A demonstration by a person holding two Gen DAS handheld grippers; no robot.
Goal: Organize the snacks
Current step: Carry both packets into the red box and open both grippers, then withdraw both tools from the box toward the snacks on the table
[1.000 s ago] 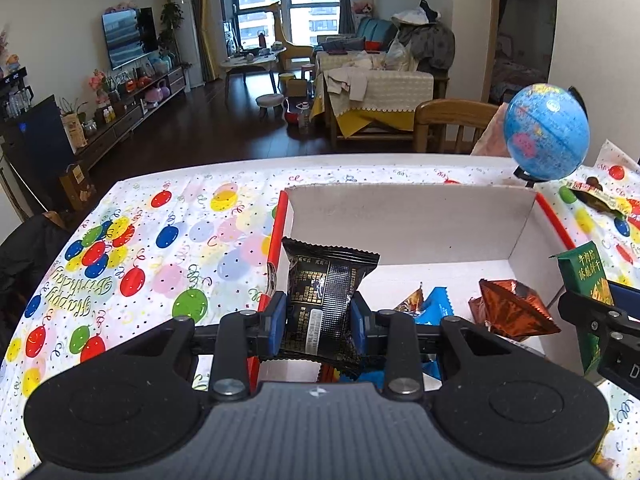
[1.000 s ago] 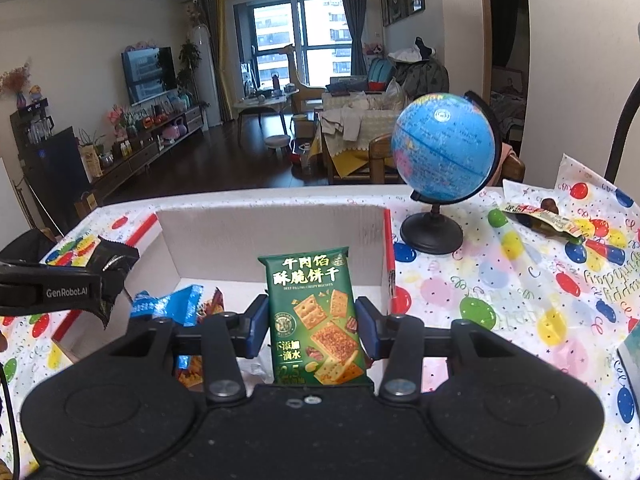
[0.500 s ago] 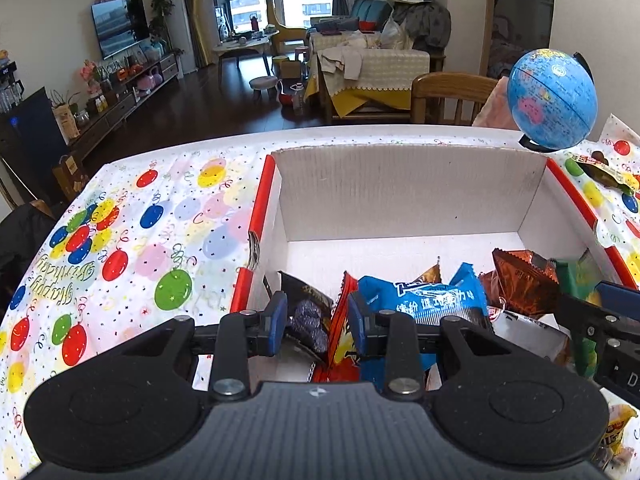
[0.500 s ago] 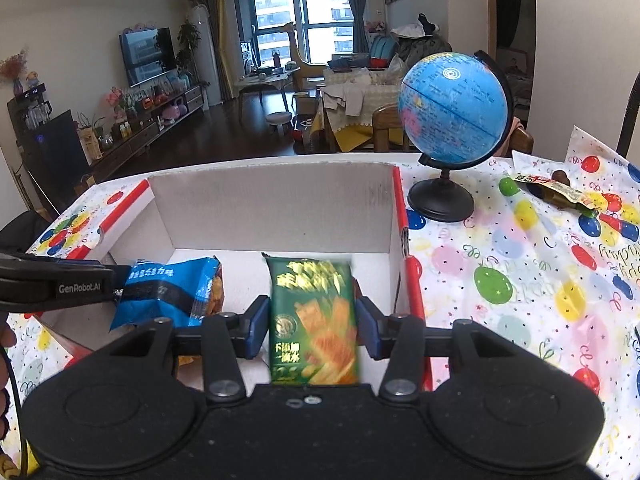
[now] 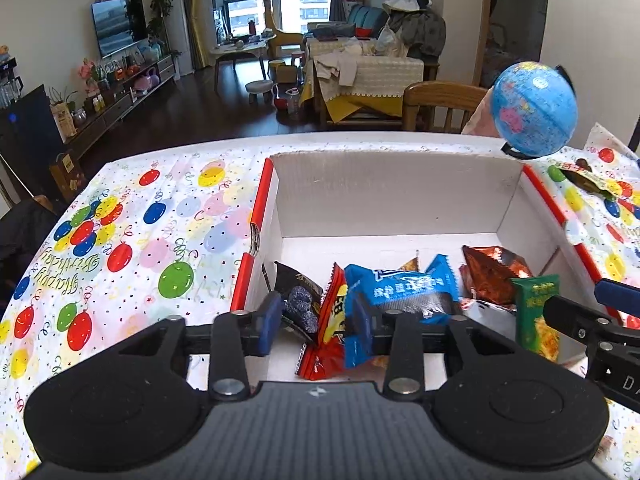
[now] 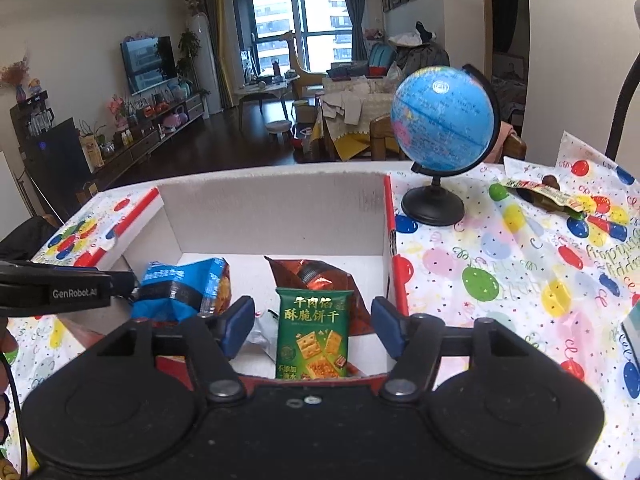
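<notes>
I see the green cracker packet [image 6: 312, 334] upright in the white box [image 6: 272, 204], long axis vertical, at its near wall. My right gripper [image 6: 312, 330] is opening, pads clear of it. Left gripper [image 5: 314, 322] is opening around the black packet [image 5: 298, 294].

Green cracker packet [image 6: 313, 333] — balloon-patterned tablecloth [image 6: 500, 280] — blue globe [image 6: 442, 118].
</notes>
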